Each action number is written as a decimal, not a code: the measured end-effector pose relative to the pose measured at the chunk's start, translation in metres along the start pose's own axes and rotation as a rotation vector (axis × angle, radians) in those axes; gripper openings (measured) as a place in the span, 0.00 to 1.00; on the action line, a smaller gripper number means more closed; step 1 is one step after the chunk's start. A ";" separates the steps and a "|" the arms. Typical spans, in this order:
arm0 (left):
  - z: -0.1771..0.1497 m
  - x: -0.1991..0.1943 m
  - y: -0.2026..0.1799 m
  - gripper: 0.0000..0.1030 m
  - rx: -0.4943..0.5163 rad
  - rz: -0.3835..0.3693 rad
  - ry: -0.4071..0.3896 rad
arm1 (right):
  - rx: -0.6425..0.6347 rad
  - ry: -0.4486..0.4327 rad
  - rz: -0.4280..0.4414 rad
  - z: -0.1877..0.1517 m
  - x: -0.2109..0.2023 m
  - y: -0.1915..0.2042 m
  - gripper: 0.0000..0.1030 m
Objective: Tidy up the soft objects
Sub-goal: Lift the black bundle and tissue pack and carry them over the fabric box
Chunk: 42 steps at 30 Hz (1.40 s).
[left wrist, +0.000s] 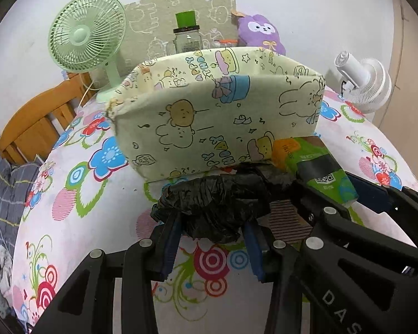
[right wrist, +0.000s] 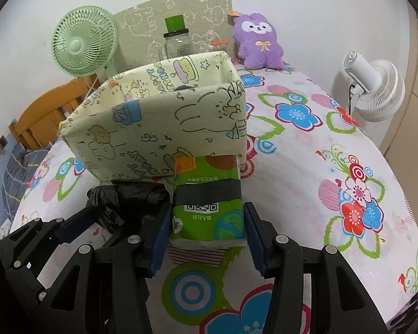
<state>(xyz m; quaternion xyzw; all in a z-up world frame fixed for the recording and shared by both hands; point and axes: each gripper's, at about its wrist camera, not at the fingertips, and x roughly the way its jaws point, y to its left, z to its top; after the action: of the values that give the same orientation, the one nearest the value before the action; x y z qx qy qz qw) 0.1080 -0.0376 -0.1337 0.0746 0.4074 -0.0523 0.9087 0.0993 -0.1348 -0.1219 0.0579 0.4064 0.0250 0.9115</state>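
Both grippers angle downward over the flower-print bed [right wrist: 306, 167], side by side, in front of the cartoon-print fabric bin [left wrist: 209, 117]. The left gripper [left wrist: 209, 239] is clamped on a crumpled black plastic bag [left wrist: 209, 208], its blue pads pressing the bag's sides. The right gripper [right wrist: 206, 239] is clamped on a green tissue pack [right wrist: 209, 203], which stands upright between its fingers, just in front of the bin's near wall. The bag and pack sit next to each other.

Crinkled glossy black plastic bag [left wrist: 211, 208], printed cloth bin [left wrist: 217, 117], shiny film-wrapped tissue pack [right wrist: 209, 203].
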 end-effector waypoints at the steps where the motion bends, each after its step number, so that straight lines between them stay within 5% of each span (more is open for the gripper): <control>1: 0.000 -0.003 0.000 0.42 -0.003 0.002 -0.005 | -0.003 -0.005 0.001 0.000 -0.002 0.001 0.52; 42: 0.030 -0.118 0.012 0.42 -0.068 0.044 -0.258 | -0.064 -0.242 0.037 0.040 -0.117 0.024 0.52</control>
<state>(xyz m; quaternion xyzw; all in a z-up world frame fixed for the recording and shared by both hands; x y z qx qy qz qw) 0.0538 -0.0273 -0.0242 0.0452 0.2870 -0.0278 0.9565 0.0513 -0.1256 -0.0062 0.0388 0.2912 0.0477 0.9547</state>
